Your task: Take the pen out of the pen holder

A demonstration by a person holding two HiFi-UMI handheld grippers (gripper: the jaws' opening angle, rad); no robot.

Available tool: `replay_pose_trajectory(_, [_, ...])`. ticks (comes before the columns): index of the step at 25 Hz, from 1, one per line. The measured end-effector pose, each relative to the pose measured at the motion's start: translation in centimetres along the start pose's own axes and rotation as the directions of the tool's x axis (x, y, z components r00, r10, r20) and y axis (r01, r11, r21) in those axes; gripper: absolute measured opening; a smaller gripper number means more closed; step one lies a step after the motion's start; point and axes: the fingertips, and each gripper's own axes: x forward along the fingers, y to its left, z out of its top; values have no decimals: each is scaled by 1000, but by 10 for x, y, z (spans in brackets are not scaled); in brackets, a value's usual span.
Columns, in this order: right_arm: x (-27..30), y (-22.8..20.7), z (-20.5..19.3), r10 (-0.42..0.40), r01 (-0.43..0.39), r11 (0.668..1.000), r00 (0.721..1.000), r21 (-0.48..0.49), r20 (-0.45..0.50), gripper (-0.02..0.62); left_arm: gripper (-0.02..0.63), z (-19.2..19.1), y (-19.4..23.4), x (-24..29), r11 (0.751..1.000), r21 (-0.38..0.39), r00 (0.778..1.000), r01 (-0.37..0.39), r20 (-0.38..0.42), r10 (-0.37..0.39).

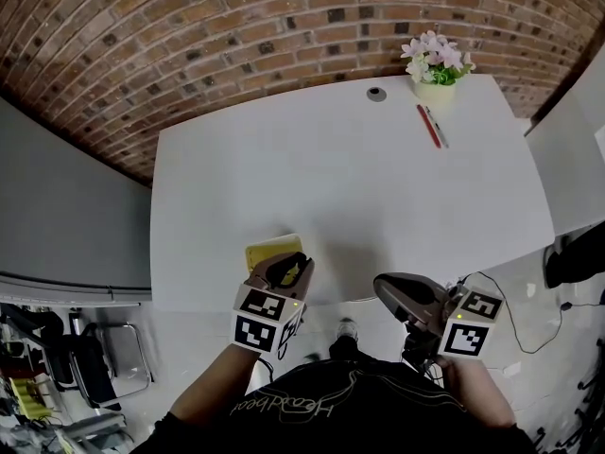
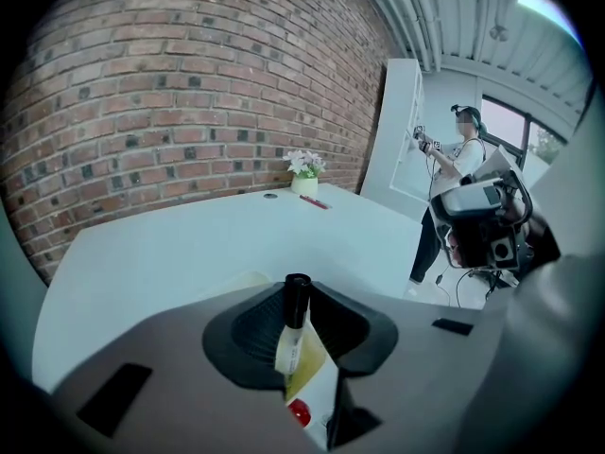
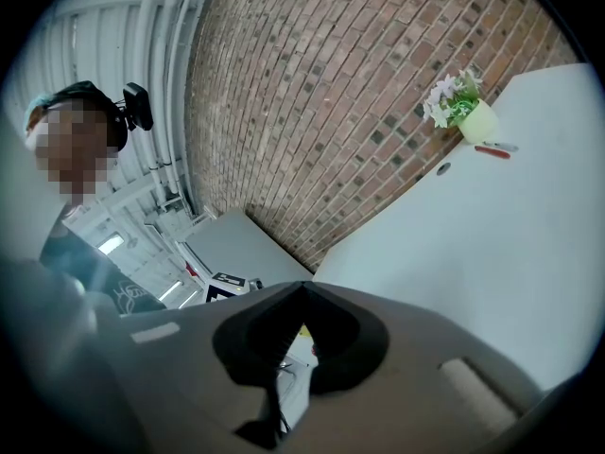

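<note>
A yellow pen holder (image 1: 267, 251) stands at the near edge of the white table (image 1: 350, 187). My left gripper (image 1: 291, 269) hangs over it, pointing down into it. In the left gripper view a pen (image 2: 297, 324) with a black cap and white barrel stands upright between the jaws of my left gripper (image 2: 304, 322). It lies against the left pad, and a strip of the yellow holder (image 2: 312, 367) shows between it and the right pad. A red tip (image 2: 299, 411) shows lower in the holder. My right gripper (image 1: 383, 287) (image 3: 302, 289) stays off the table's near edge, shut and empty.
At the far right of the table stand a small pot of flowers (image 1: 435, 69), a red pen and a second pen (image 1: 430, 126), and a round cable grommet (image 1: 377, 94). A brick wall runs behind. Another person (image 2: 454, 187) stands past the table's right end.
</note>
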Motion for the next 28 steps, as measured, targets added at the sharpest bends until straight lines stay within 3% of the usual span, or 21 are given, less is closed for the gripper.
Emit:
replay_pose_trajectory(11, [11, 1, -6, 6, -6, 1000, 1000, -3, -22, 3, 77, 5, 4, -12, 1000, 6, 999, -1, 44, 1])
replay_pose_trajectory(18, [14, 16, -16, 6, -7, 1000, 1000, -19, -28, 3, 77, 21, 10, -38, 1000, 5, 992, -25, 121, 25])
replay_pose_trajectory(22, [15, 30, -24, 9, -9, 1000, 1000, -27, -26, 3, 77, 34, 17, -62, 999, -15, 979, -50, 198, 52])
replay_pose_trajectory(28, [12, 55, -32, 4, -4, 998, 1000, -58, -6, 3, 75, 50, 28, -113, 995, -96, 941, -42, 330, 72])
